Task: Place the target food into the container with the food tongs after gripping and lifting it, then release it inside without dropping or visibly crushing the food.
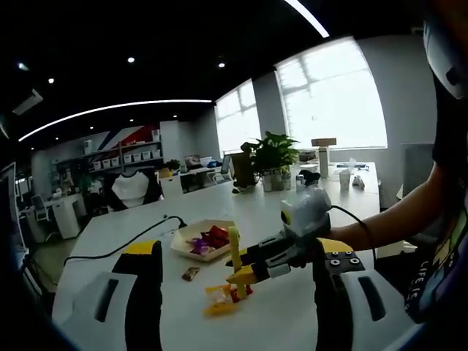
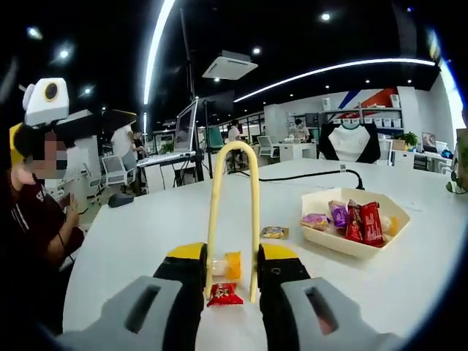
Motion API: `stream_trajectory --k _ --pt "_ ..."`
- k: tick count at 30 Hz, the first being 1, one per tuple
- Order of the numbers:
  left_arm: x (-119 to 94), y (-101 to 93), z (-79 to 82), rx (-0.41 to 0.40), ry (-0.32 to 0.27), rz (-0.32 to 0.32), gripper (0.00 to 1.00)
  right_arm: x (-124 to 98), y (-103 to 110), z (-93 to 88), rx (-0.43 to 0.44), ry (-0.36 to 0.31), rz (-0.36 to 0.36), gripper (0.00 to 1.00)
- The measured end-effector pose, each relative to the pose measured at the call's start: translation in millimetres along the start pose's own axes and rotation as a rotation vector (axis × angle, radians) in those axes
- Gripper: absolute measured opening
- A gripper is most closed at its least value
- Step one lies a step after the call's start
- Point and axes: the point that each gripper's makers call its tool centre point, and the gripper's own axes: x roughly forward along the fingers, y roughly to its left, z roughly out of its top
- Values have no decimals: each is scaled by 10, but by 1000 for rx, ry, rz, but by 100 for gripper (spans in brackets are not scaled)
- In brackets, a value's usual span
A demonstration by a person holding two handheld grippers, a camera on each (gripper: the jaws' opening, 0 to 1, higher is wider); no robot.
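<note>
While the right gripper (image 2: 232,274) is pinching the yellow food tongs (image 2: 232,212) between its jaws, the tong tips are hanging just over two wrapped sweets on the white table (image 2: 146,227): a red sweet (image 2: 224,294) nearest and an orange sweet (image 2: 228,265) just beyond it; the left gripper (image 1: 238,292) is hovering with its jaws spread wide and holding nothing, and from its view the tongs (image 1: 235,265) are reaching down to the sweets (image 1: 219,300); another small sweet (image 2: 274,232) is lying a little farther out; to the far right the paper tray (image 2: 355,219) is sitting with several sweets already inside; judging from this, the step is closing on one sweet, so squeezing gently, lifting straight up, carrying it over the tray rim and opening low inside should be avoiding a drop or crush.
</note>
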Motion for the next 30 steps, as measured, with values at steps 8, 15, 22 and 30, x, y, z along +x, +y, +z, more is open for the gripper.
stream_trajectory --k 8,15,22,30 --pt "28 20 6 6 1 1 90 17 74 -32 -102 18 -16 22" --pt "41 19 4 8 1 -3 90 -9 55 -30 -88 -2 -35 16" --pt "71 11 58 8 -14 -1 90 -10 121 -53 -63 23 -7 14" --pt "107 67 110 -20 -39 12 90 -46 47 75 -56 -15 -29 15"
